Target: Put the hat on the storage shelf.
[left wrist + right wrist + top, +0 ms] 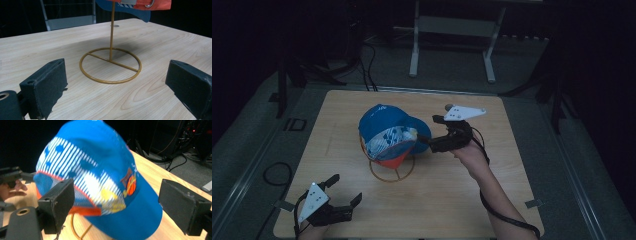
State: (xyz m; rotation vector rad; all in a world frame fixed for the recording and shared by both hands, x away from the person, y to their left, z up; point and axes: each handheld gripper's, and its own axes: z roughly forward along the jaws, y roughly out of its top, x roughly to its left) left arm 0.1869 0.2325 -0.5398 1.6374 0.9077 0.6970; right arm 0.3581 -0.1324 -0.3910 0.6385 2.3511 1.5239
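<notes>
High view: a blue cap [388,131] is seen at frame centre, perched on a wire stand [392,170], with the right gripper [435,144] held open-jawed beside its brim. The left gripper [343,192] is rested open at lower left. Judged best, the brim should be centred between the jaws before closing, so the stand is not tipped.

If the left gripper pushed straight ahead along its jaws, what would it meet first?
Probably the stand: the left gripper, jaws open, points at its ring base on the table, the upright post just behind. The cap sits higher, likely above that line, though depth is uncertain.
</notes>
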